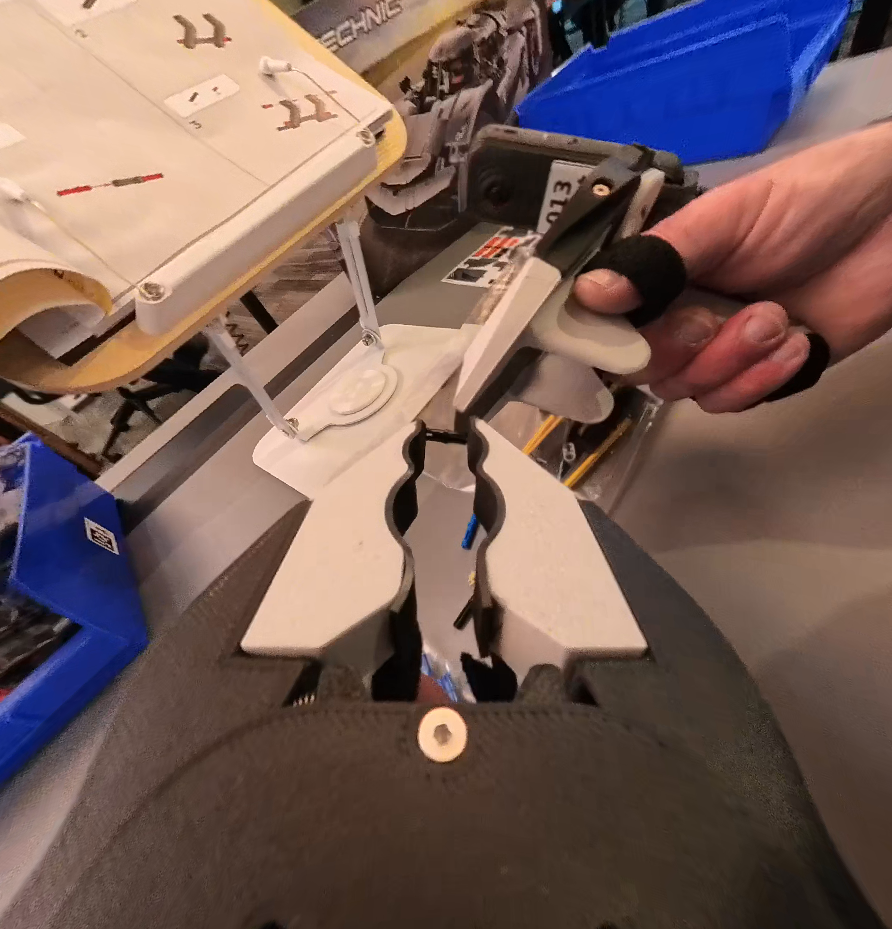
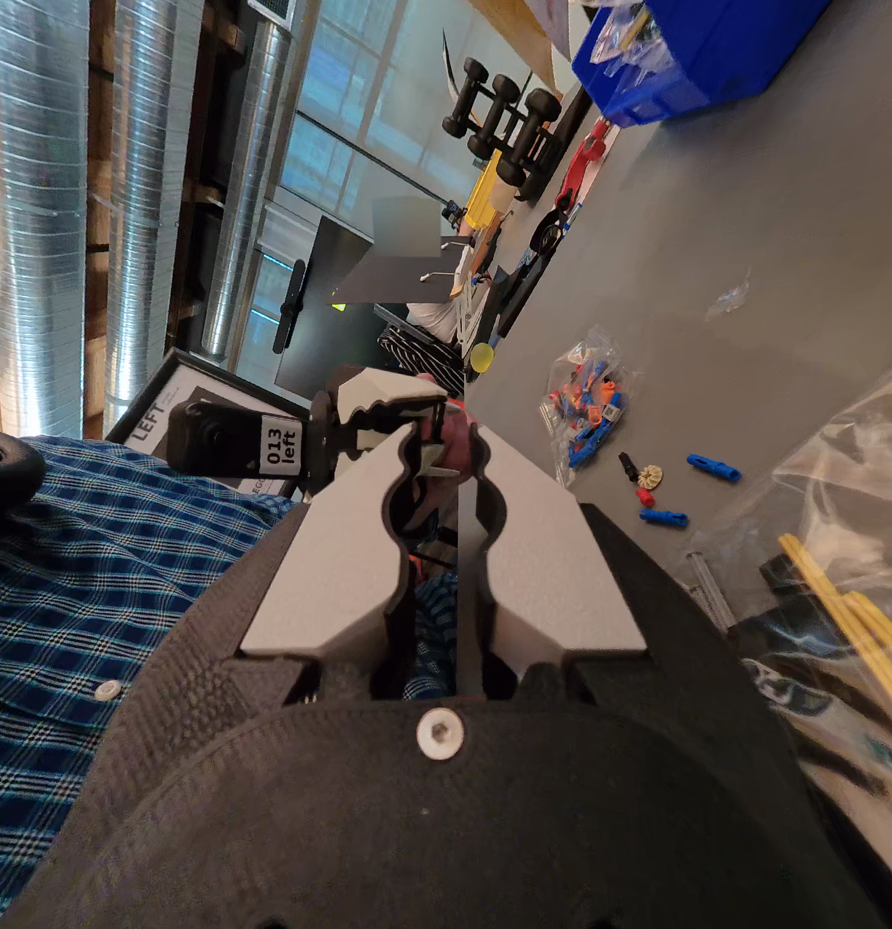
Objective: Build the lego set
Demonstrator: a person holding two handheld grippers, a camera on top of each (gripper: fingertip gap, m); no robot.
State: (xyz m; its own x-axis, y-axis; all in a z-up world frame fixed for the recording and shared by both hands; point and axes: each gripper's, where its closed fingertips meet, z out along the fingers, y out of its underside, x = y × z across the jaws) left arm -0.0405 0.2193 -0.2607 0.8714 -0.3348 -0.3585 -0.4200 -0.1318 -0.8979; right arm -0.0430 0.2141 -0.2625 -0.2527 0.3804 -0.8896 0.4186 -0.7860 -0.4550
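In the left wrist view my left gripper (image 1: 445, 435) is shut on a thin black axle (image 1: 442, 436) held across its tips, above the grey table (image 1: 735, 553). A hand brings my right gripper (image 1: 461, 404) down from the right until its tips meet the left's. In the right wrist view my right gripper (image 2: 445, 442) has its jaws narrow around a small grey piece (image 2: 435, 460). The left gripper (image 2: 441, 412) faces it there with the black axle (image 2: 441, 420). Where the two parts touch is hidden.
The open instruction booklet (image 1: 157, 151) sits on a stand at the left, blue bins (image 1: 56, 578) (image 2: 710, 50) at the table's edges. Loose blue pins (image 2: 713, 467), a tan gear (image 2: 651, 475), a bag of pieces (image 2: 589, 417) and yellow axles (image 2: 836, 613) lie on the table. The grippers are tip to tip, or close to it.
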